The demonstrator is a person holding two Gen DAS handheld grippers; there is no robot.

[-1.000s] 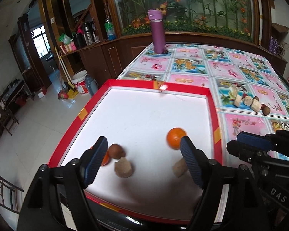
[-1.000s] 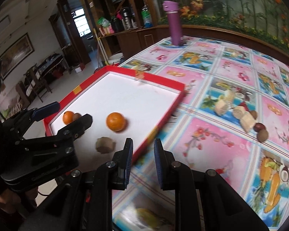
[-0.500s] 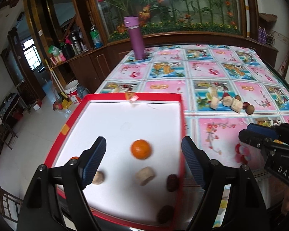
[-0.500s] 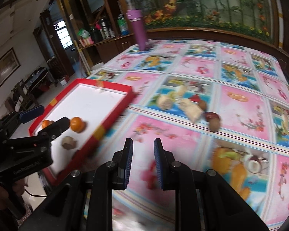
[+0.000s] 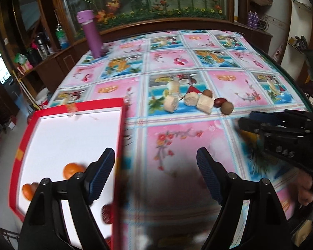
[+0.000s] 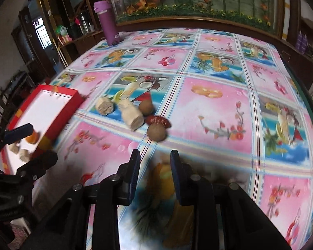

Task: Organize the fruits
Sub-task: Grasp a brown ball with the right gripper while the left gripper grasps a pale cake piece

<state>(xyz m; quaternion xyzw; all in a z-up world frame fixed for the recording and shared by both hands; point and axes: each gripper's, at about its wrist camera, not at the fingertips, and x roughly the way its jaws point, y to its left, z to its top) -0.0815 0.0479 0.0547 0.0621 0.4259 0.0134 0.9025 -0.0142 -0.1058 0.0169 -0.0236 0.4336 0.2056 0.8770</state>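
A reach toward the table-centre fruit pile is judged underway; right gripper, empty and just parting, must widen, left gripper being spread empty.

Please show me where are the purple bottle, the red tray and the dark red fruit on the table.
purple bottle (image 6: 109,27): right wrist view, middle of its body.
red tray (image 5: 120,145): left wrist view, its right wall.
dark red fruit (image 6: 158,121): right wrist view, its top surface.

both grippers are black plastic with ribbed blue pads, silver screws, and white lettering on one side.
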